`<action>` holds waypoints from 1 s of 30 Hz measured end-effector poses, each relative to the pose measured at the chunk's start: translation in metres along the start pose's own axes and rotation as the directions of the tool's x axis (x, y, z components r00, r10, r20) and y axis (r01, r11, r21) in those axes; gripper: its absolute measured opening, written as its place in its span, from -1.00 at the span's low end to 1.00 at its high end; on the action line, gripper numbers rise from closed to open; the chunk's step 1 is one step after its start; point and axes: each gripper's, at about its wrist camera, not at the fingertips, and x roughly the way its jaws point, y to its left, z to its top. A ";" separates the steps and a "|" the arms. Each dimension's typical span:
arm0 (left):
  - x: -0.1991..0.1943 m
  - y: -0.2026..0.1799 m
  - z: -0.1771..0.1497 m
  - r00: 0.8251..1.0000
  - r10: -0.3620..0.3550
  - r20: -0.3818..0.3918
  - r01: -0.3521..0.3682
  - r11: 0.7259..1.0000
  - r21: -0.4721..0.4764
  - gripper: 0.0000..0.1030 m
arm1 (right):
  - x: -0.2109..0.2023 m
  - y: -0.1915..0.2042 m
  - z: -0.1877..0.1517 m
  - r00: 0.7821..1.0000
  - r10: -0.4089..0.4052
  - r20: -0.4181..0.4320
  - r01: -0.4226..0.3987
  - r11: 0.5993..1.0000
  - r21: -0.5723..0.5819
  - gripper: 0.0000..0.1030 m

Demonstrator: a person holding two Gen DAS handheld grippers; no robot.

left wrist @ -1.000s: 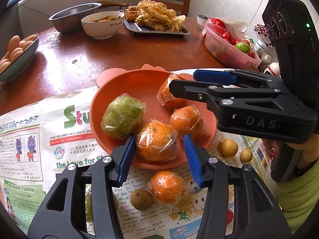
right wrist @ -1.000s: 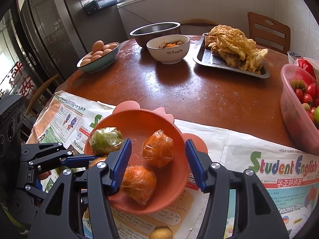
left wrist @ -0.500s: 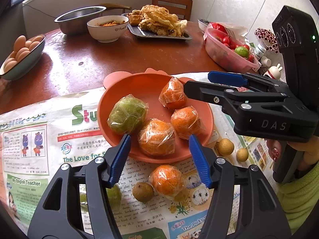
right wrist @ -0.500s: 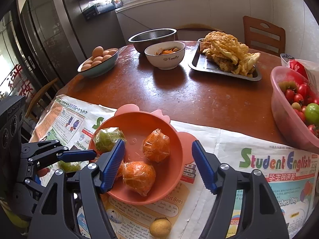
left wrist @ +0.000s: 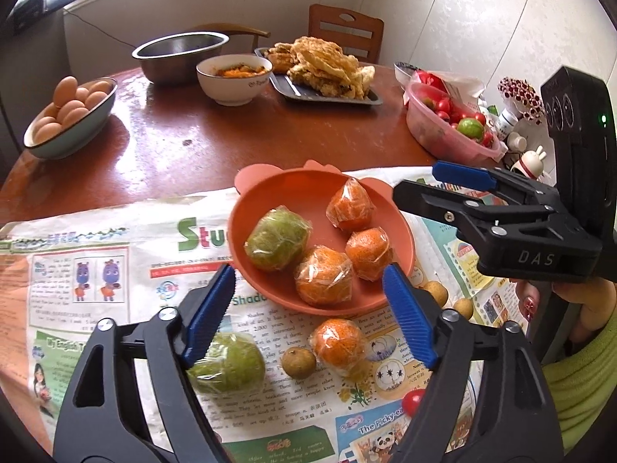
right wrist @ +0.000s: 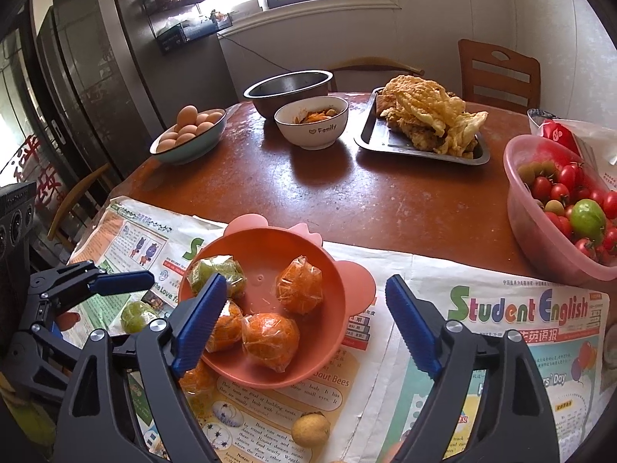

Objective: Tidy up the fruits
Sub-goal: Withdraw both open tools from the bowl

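Note:
An orange plastic bowl (left wrist: 320, 189) (right wrist: 270, 239) sits on newspaper and holds three wrapped oranges (left wrist: 323, 281) and a wrapped green fruit (left wrist: 277, 240). On the paper in front lie a wrapped orange (left wrist: 338, 341), a wrapped green fruit (left wrist: 227, 364), and small brown longans (left wrist: 298, 362). My left gripper (left wrist: 310, 316) is open and empty, above the loose fruit at the bowl's near rim. My right gripper (right wrist: 304, 320) is open and empty over the bowl; it also shows in the left wrist view (left wrist: 432, 181).
A pink tub of cherry tomatoes (right wrist: 532, 223) stands at the right. At the back are a bowl of eggs (right wrist: 189, 135), a steel bowl (right wrist: 289, 85), a white bowl (right wrist: 312, 123) and a tray of fried food (right wrist: 424, 119). A cherry tomato (left wrist: 413, 401) lies on the newspaper.
Both grippers have pulled back and risen from the bowl, so more of the table shows. Both jaws have opened wider. The fruit has not moved.

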 end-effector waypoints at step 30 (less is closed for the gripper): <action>-0.047 0.022 -0.009 0.995 0.068 0.079 -0.063 0.996 -0.057 0.81 | -0.050 0.015 -0.006 0.995 -0.048 0.082 0.049 0.999 -0.015 0.84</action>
